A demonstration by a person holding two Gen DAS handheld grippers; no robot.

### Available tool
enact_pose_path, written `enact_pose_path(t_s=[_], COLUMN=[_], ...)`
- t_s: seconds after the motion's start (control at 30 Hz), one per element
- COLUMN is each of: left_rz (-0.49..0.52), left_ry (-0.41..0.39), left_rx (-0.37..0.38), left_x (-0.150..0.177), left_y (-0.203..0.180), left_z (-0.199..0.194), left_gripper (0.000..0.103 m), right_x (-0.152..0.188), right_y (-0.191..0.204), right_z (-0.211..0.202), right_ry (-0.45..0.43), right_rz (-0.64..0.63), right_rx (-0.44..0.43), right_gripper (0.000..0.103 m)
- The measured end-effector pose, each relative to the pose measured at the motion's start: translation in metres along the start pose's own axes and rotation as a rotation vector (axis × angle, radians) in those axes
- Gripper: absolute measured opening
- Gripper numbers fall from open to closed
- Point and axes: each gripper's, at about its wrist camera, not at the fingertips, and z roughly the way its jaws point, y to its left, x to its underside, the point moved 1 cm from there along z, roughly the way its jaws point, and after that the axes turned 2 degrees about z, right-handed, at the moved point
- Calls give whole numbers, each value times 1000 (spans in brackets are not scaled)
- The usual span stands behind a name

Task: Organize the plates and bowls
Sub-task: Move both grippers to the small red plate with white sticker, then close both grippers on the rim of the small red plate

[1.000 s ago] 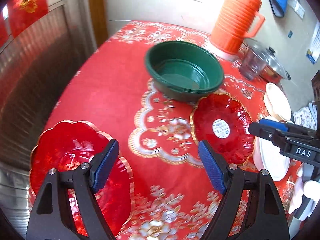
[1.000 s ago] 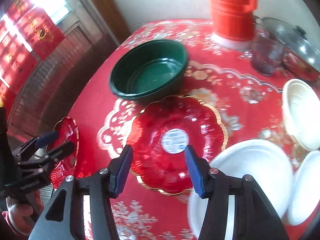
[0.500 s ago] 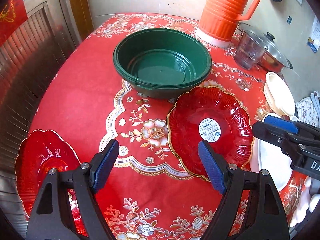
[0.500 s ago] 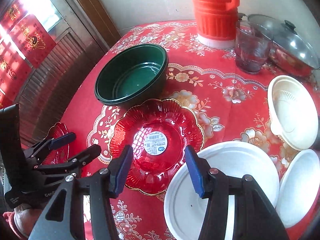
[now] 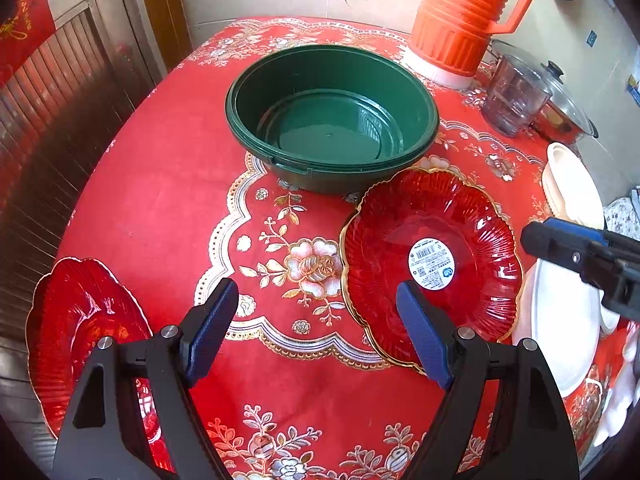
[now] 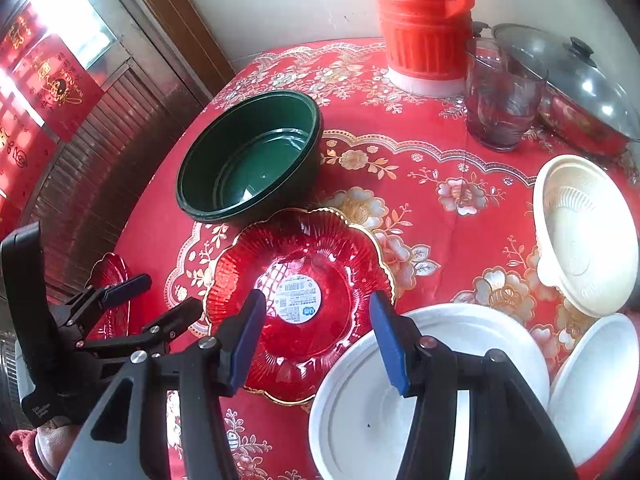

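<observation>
1. Your left gripper [image 5: 316, 336] is spread wide and holds nothing. It hangs over the red tablecloth [image 5: 168, 184], with only the flower pattern in the gap between its blue pads.
2. Your right gripper [image 6: 316, 340] is just as wide open and empty too. From its own camera, the red plate with the sticker [image 6: 298, 300] sits partly behind its fingers, so you can't really tell how high above the plate it is.
3. That stickered plate [image 5: 430, 256] lies mid-table, its far edge tucked up against the green bowls [image 5: 332, 116]. Looks like a nested stack of bowls judging by the doubled rims, but how many is hard to say.
4. A second red plate [image 5: 86, 332] sits at the near-left table edge and seems to hang over it. Your left gripper's arm covers part of it, and in the right view only a sliver [image 6: 112, 280] peeks out behind that gripper.
5. The white plate [image 6: 424, 392] is right beside the stickered one, its near side cut off by the frame and your right gripper.
6. A cream bowl [image 6: 584, 236] leans tilted to the right, and another white dish [image 6: 596, 384] below it is clipped by the picture edge.
7. At the back: orange thermos [image 5: 464, 16] with its top cropped, a glass jar [image 6: 504, 104], and a lidded pot [image 6: 580, 92] that's half out of view.
</observation>
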Motion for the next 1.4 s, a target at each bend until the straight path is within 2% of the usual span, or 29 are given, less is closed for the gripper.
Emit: enact_pose_path(t_s=[0.17,0.37,0.53,0.8,0.97,1.2,1.23,1.3,1.4], left_rz=[3,-5,-13,-31,-69,-63,-61,-53,-10], left_ry=[15,29,48,78,113,135,146,175,158], left_rx=[-15,-15,-28,-19,20,39,30,-41,-79], left_x=[1,1,2,6,10,9,9,8,8], left_y=[-3,-7,-7,-9,-8,-16,-18,-22,-29], left_z=[8,14,21,29,38,44,46,49,48], left_gripper=[82,82,82,82,82,82,82,82,82], right_x=[-8,-19,-31,-37,-35,-33,-33,-32,-30], right_y=[-9,-23,-33,-42,-42,-42,-40,-38,-37], right_z=[11,25,36,50,57,65,68,69,71], right_ry=[25,60,99,153,165,179,181,188,191], right_rz=[-3,15,-7,-17,-25,-24,-27,-39,-46], right_rx=[1,-63,-71,-111,-126,-146,-151,-151,-166], right_gripper=[54,54,54,54,54,54,54,54,53])
